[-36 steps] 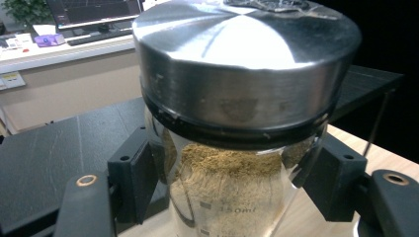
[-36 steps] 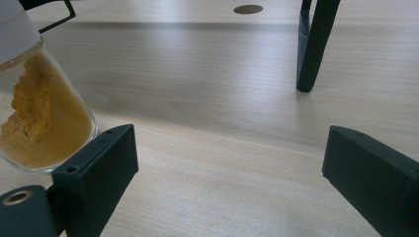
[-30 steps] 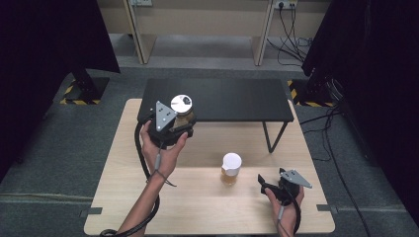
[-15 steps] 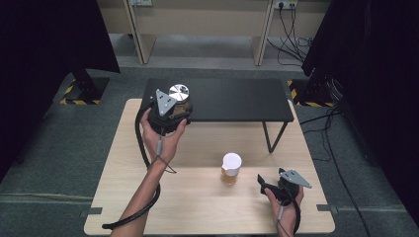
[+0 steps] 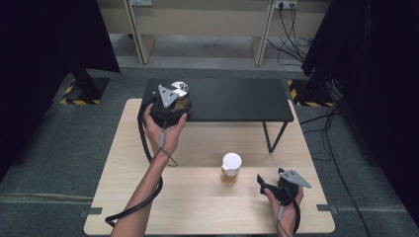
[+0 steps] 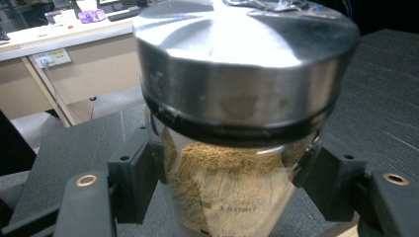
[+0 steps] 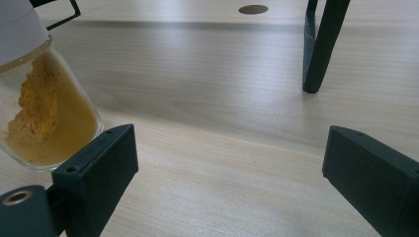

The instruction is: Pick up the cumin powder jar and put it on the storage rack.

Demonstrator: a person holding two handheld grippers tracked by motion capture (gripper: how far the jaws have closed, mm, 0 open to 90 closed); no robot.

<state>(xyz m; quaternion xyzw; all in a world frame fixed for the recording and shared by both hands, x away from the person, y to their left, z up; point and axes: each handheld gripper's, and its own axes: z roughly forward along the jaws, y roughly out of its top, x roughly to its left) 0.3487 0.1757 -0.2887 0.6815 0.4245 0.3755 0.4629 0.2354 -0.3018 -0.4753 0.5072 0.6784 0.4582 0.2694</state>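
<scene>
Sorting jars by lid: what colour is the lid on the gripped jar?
Silver metal lid, clearest in the left gripper view.

the left gripper carries the metal-lidded jar of brown powder farther over the black shelf. a second ago the jar hangs at the shelf's front edge, near its left end; now it sits deeper over the shelf top, closer to the back left corner. the left hand follows, reaching farther from the white-lidded jar, and the forearm stretches out longer across the wooden table. the trailing cable shifts with it.
</scene>
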